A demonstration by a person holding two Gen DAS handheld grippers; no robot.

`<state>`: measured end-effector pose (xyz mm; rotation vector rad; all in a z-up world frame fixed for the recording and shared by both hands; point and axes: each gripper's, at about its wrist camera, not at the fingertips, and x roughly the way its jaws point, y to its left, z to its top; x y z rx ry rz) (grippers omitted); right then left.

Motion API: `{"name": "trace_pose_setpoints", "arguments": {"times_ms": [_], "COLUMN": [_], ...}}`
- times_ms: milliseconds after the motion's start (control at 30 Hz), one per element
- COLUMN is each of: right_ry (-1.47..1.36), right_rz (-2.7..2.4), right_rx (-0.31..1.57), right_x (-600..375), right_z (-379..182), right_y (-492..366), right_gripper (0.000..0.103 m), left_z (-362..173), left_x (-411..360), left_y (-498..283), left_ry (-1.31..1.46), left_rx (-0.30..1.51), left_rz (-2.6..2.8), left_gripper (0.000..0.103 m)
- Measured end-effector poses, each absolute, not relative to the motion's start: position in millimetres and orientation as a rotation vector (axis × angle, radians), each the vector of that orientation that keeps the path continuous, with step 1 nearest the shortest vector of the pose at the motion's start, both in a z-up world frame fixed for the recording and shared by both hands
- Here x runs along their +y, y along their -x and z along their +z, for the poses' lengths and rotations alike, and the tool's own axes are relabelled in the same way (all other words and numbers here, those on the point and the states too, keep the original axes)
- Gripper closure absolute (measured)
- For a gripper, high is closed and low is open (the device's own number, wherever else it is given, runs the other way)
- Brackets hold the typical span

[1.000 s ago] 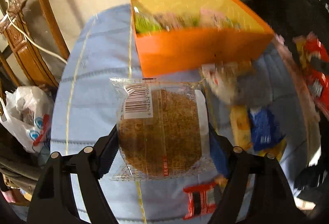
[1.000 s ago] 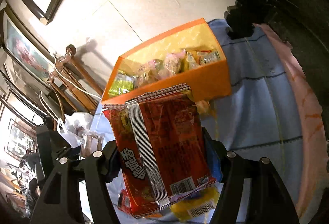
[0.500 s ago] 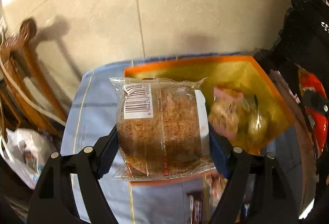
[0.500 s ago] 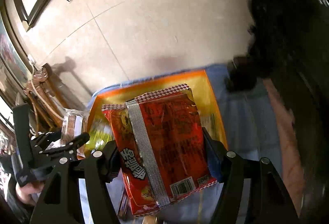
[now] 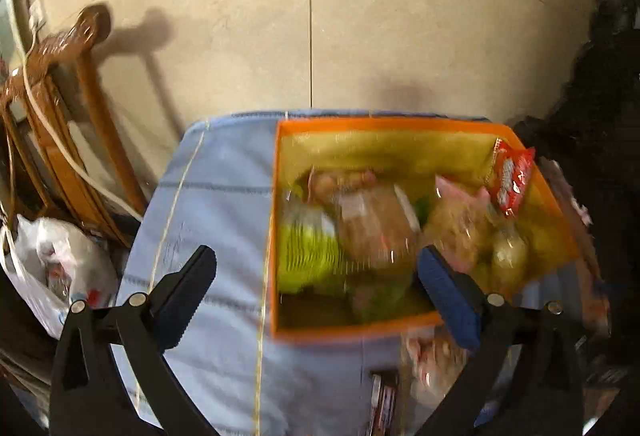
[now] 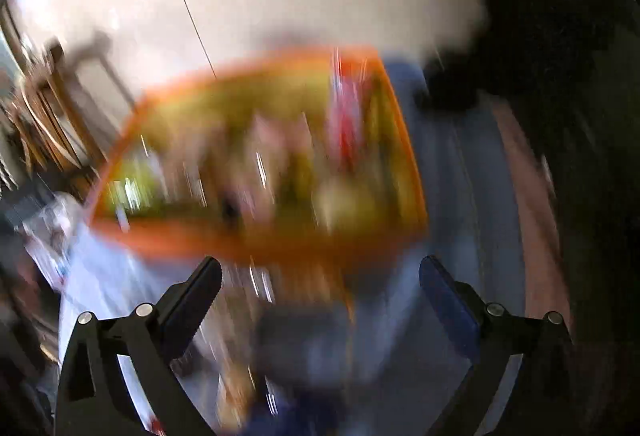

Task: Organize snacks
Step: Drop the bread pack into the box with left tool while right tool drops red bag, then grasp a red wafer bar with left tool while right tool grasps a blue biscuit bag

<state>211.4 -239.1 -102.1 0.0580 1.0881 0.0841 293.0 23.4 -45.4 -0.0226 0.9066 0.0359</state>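
Note:
An orange box (image 5: 352, 328) with a yellow lining stands on the blue cloth (image 5: 224, 220). It holds several snack packs. The brown round cake pack (image 5: 376, 228) lies blurred in the middle of the box, and the red noodle pack (image 5: 512, 182) leans at the box's far right. My left gripper (image 5: 316, 276) is open and empty above the box's near left part. My right gripper (image 6: 320, 288) is open and empty, in front of the box (image 6: 256, 240); this view is heavily blurred, with a red streak that is the red pack (image 6: 346, 124) inside the box.
A wooden chair (image 5: 60, 116) and a white plastic bag (image 5: 52, 268) stand left of the table. More loose snack packs (image 5: 432, 368) lie on the cloth in front of the box. A dark carved piece of furniture (image 5: 600, 116) is at the right.
Both grippers opened and let go of their packs. The cake pack and the red noodle pack now lie in the orange box. The right wrist view is smeared by fast motion.

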Motion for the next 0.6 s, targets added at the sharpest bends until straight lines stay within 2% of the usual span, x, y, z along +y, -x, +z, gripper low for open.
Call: {"name": "trace_pose_setpoints", "arguments": {"times_ms": [200,333,367,400,433,467,600], "right_ry": [-0.103,-0.195,-0.232,-0.263,-0.275,-0.246,-0.241], "right_rz": [0.084,0.076,0.073,0.084,0.113,0.097,0.114], "right_rx": [1.317,1.339,1.328,1.307,1.284,1.275,1.268], "right_x": [-231.4,-237.3,-239.6,-240.6,-241.4,-240.5,-242.2], "right_z": [-180.7,-213.8,-216.4,-218.1,-219.4,-219.8,-211.9], "right_y": [-155.2,-148.5,-147.3,-145.9,-144.4,-143.0,-130.3], "right_gripper": [0.004,0.004,0.012,0.026,0.036,0.04,0.044], "left_z": [-63.9,-99.8,-109.3,-120.5,-127.9,-136.4,-159.4], "left_x": [35.4,38.3,39.4,40.9,41.4,41.3,28.2], "left_y": [-203.6,-131.2,-118.0,-104.5,-95.4,-86.4,-60.1], "left_ry": [0.0,-0.051,-0.059,-0.051,-0.04,-0.025,-0.039], "left_rx": [1.02,1.185,1.221,1.26,1.282,1.305,1.362], "left_rz": [0.092,0.091,0.091,0.089,0.089,0.076,0.01], "left_gripper": [0.004,0.004,0.004,0.004,0.004,0.004,0.004]}}
